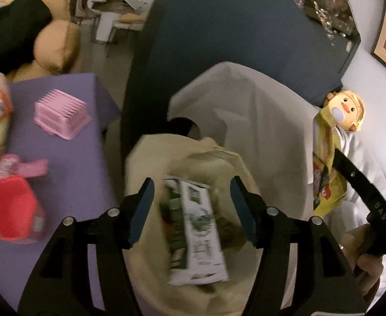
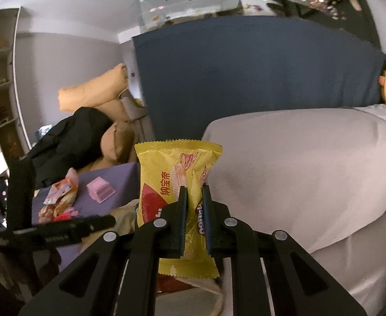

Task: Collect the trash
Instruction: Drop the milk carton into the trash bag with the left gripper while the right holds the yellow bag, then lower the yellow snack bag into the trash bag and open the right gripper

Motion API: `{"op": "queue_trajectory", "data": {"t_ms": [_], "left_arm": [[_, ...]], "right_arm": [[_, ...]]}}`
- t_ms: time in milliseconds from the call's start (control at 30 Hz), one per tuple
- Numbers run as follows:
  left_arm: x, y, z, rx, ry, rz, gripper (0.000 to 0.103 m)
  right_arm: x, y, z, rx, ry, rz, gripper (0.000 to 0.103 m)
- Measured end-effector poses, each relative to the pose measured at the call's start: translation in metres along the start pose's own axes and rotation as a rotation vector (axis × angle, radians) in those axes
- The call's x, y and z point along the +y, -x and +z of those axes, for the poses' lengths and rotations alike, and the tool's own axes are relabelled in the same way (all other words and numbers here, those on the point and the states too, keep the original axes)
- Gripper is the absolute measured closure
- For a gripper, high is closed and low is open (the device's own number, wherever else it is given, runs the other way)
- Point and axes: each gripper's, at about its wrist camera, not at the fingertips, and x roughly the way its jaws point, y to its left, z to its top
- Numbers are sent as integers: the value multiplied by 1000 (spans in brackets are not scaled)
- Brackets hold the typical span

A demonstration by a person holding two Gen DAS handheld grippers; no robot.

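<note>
Left hand-held gripper (image 1: 191, 210) is spread over the open trash bag (image 1: 150, 163), with a green-and-white carton (image 1: 197, 233) loose between the jaws and no pad touching it; it looks dropped into the bag with other scraps. Right hand-held gripper (image 2: 193, 220) is pressed together on a yellow snack packet (image 2: 178, 173), held upright beside the sofa arm (image 2: 298, 163), not yet in the bag. Left to do, by my read: bin the packet, then clear the orange wrappers (image 2: 58, 197) on the purple tabletop (image 1: 69, 142); pink basket (image 1: 61, 113) and red cup (image 1: 13, 210) may not be trash.
</note>
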Motion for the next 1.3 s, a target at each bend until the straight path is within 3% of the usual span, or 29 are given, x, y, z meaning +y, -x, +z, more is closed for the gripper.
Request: {"op": "queue_trajectory", "data": {"t_ms": [133,300,367,533,767,900,967,1300], "left_arm": [[16,27,-4,-28,-39,54,45],[43,51,-10,-30,-11,83,44],[55,58,-13,-29,9,91,44],[76,71,-19,-35,35,113,44],[98,82,-26,-46,54,147,44],[111,91,-29,-54,77,157,43],[120,97,-30,-62,94,162,41],[170,138,-48,-133,181,257,41]], "right_arm": [[18,-23,-11,77,-14,101,91],[33,-75,-42,273,-36,197,91],[32,-92,-55,336,-25,170,91],[19,-119,-76,409,101,-68,91],[9,-122,-82,430,136,-141,91],[9,-119,-80,425,95,-90,82],[12,-112,-77,408,93,-74,64],[63,-72,-37,298,98,8,63]]}}
